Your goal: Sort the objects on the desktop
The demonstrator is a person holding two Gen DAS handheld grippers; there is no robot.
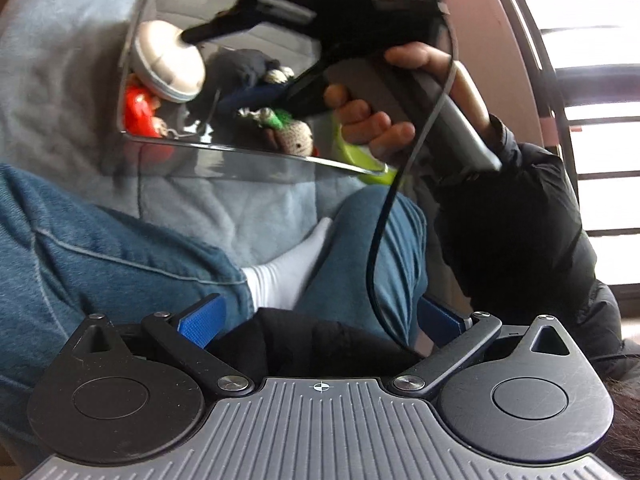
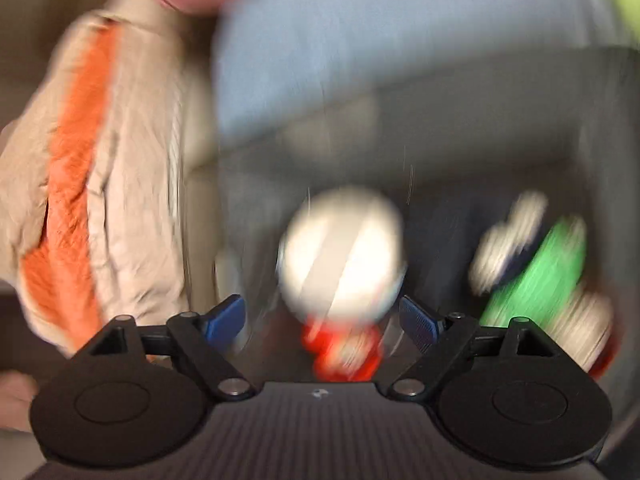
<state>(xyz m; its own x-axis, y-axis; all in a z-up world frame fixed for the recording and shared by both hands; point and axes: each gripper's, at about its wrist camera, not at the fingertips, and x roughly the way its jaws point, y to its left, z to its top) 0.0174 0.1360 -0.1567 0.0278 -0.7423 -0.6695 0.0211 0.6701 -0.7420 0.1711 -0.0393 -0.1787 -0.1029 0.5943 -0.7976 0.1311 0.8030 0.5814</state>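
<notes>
I see clear bin (image 1: 224, 152) on grey cover, holding white round case (image 1: 168, 64), red toy (image 1: 138, 110), dark plush (image 1: 244, 72), crochet doll (image 1: 294, 138) with green tuft, all jumbled, touching.

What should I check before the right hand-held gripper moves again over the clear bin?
1. Right hand-held gripper open: ok.
2. Nothing pinched between its pads: ok; the white round object lies beyond them.
3. Right wrist view sharp: not ok, blurred.
4. Left hand-held gripper open and empty: ok.
5. Clear bin holds the red toy and crocheted doll: ok.
6. White round object settled: cannot tell.
</notes>
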